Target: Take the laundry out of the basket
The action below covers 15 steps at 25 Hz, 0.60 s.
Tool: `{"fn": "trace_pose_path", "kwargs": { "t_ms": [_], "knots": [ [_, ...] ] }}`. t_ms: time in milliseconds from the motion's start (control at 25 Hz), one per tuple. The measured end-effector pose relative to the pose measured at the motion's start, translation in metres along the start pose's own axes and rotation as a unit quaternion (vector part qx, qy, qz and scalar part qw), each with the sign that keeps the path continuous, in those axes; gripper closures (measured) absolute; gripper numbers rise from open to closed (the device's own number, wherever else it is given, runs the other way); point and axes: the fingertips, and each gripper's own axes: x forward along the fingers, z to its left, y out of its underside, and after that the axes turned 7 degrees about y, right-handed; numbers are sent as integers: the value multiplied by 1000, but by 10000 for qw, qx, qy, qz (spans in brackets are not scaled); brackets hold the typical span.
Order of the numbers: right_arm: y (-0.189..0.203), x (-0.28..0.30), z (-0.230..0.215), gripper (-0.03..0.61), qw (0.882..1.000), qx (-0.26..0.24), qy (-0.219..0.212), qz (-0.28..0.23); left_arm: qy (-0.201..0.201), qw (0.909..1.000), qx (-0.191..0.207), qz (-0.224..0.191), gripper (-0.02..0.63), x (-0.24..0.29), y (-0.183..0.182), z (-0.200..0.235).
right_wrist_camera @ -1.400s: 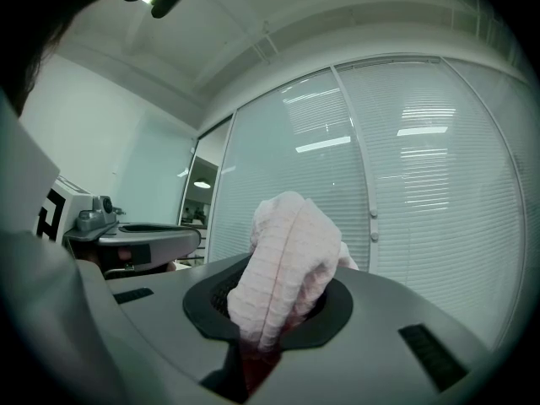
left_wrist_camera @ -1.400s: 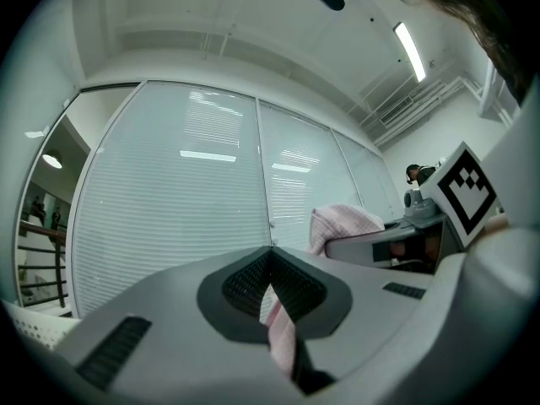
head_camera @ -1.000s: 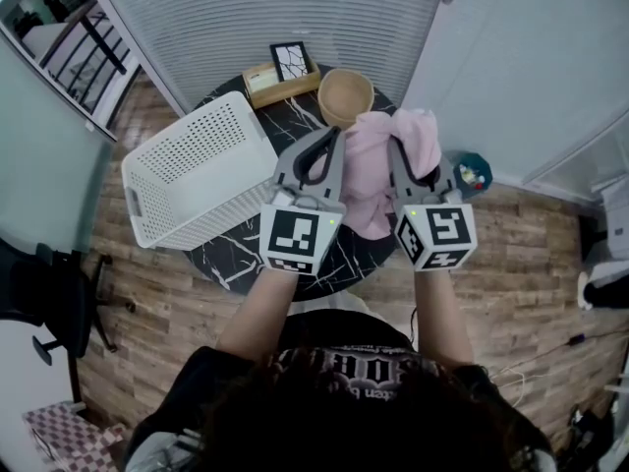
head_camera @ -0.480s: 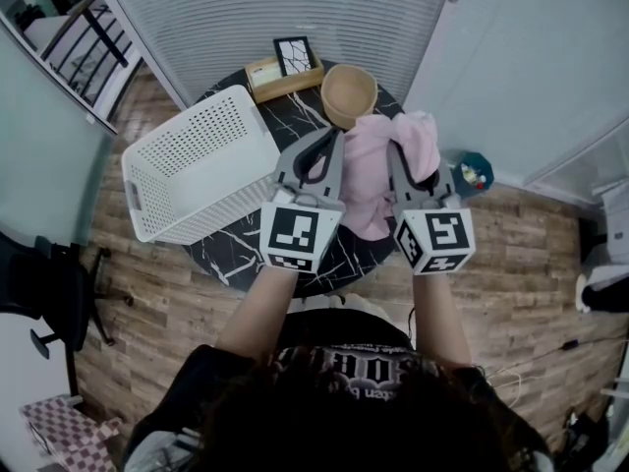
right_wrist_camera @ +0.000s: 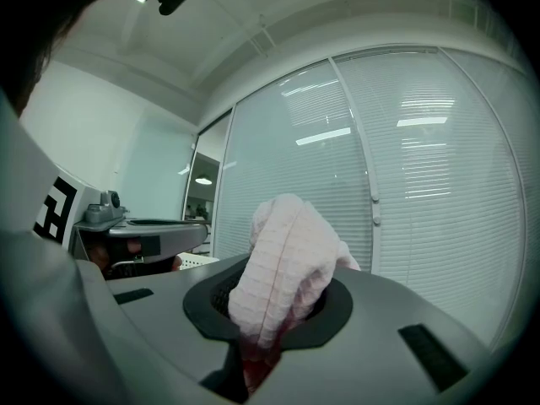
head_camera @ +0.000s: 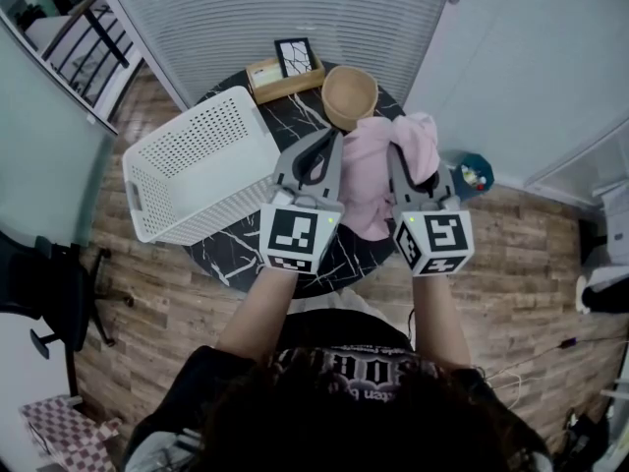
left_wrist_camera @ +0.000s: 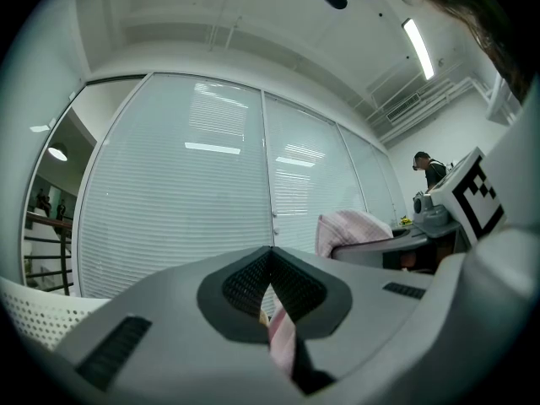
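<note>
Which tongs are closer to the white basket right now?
Left. The left tongs sit just beside the white basket, off its right edge; the right tongs are farther right, across the pink cloth both grip.

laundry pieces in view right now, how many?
1. A pink cloth, held up over the table, with the left gripper and right gripper both shut on it. None shows in the white basket; the cloth's folds could hide a second piece.

The cloth (head_camera: 369, 177) is waffle-textured pink fabric, the basket (head_camera: 197, 155) perforated white plastic, the table (head_camera: 228, 262) veined black stone.
</note>
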Motion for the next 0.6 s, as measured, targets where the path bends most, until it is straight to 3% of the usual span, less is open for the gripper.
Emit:
{"fn": "trace_pose_path", "kwargs": {
  "t_ms": [600],
  "knots": [
    [-7,0,0,511,10000,-54,9,-65,0,10000,-8,-3,614,-3,-1,-1]
  ]
}}
